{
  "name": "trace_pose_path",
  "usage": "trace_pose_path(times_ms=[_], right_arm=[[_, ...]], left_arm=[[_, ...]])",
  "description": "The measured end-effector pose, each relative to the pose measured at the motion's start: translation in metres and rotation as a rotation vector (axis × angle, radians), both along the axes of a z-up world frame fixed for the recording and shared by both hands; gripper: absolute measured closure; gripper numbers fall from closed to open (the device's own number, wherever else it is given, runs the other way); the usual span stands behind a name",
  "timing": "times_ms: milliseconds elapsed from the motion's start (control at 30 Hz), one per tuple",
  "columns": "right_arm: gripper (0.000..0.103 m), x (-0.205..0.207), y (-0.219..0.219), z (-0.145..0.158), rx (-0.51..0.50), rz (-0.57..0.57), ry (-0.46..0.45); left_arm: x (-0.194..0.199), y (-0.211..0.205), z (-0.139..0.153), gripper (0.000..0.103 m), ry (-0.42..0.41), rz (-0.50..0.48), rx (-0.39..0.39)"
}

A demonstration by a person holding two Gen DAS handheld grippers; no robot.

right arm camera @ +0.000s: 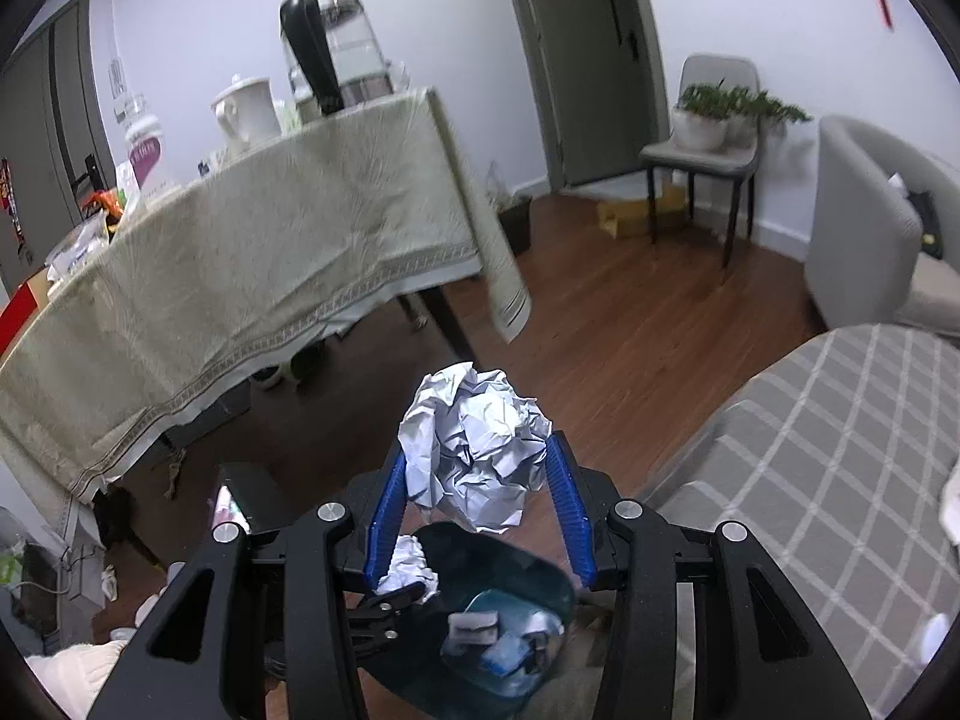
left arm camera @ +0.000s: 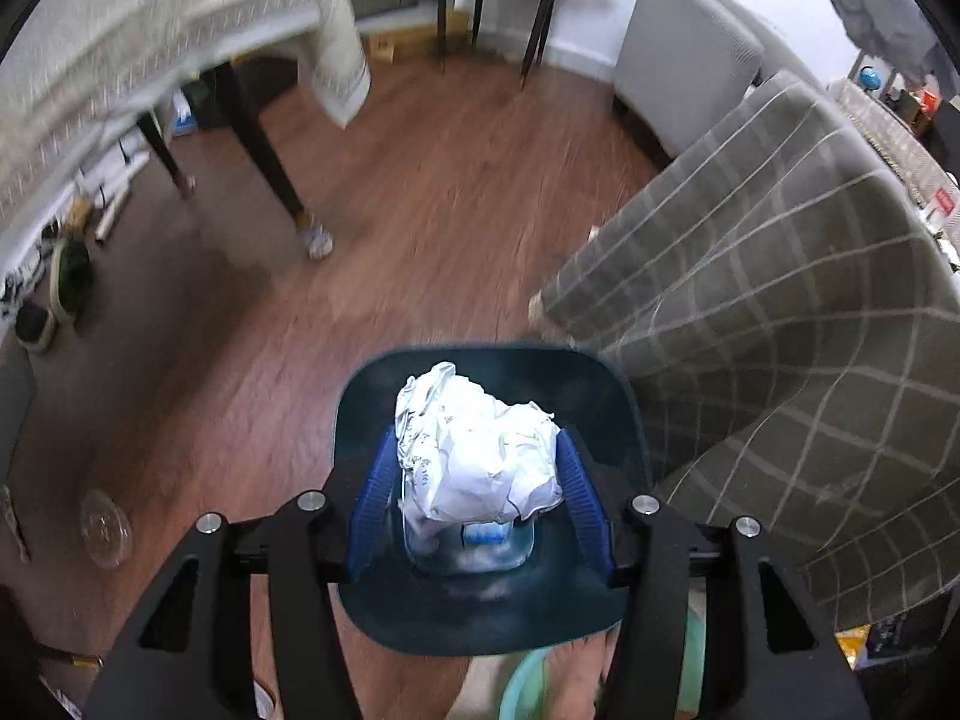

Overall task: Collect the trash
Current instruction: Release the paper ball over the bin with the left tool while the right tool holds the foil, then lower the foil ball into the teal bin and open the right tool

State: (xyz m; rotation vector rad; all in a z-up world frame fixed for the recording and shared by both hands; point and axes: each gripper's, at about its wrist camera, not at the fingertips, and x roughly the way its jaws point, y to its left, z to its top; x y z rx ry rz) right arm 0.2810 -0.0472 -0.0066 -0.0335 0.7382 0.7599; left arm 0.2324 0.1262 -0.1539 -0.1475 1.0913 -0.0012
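Observation:
My left gripper (left arm camera: pixel 480 468) is shut on a crumpled white paper ball (left arm camera: pixel 477 453) and holds it right over the open dark teal trash bin (left arm camera: pixel 372 396). My right gripper (right arm camera: pixel 477 471) is shut on a second crumpled paper ball (right arm camera: pixel 474 450), held above and just behind the same bin (right arm camera: pixel 540 570). In the right wrist view the left gripper's paper ball (right arm camera: pixel 411 567) shows over the bin's left rim. Small bits of trash (right arm camera: pixel 492 639) lie at the bin's bottom.
A table with a beige cloth (right arm camera: pixel 240 264) stands to the left, with a kettle (right arm camera: pixel 336 54) on it. A bed with a grey checked blanket (left arm camera: pixel 780 324) is right of the bin. A clear plastic lid (left arm camera: pixel 105 528) lies on the wood floor.

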Motion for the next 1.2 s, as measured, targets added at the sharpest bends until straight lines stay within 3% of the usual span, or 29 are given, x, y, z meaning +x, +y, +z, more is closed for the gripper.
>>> trace_pose_path(times_ms=[267, 567, 767, 933, 1100, 1200], right_arm=[[0.057, 0.003, 0.038, -0.033, -0.097, 0.032, 0.111], [0.057, 0.0, 0.071, -0.068, -0.192, 0.078, 0.177], [0.057, 0.001, 0.088, -0.103, -0.262, 0.089, 0.238], [0.057, 0.004, 0.089, -0.125, -0.304, 0.079, 0.273], [0.057, 0.006, 0.091, -0.15, -0.346, 0.083, 0.327], [0.057, 0.009, 0.09, -0.162, -0.343, 0.076, 0.362]], left_arm=[[-0.007, 0.016, -0.051, 0.045, 0.191, -0.023, 0.005], [-0.015, 0.022, -0.069, 0.037, 0.248, -0.046, -0.015], [-0.019, 0.029, -0.055, 0.031, 0.199, -0.019, -0.028], [-0.021, 0.038, -0.035, 0.03, 0.107, 0.025, -0.015], [-0.023, 0.046, -0.011, 0.034, -0.007, 0.06, -0.031], [-0.024, 0.044, 0.002, 0.038, -0.056, 0.055, 0.005]])
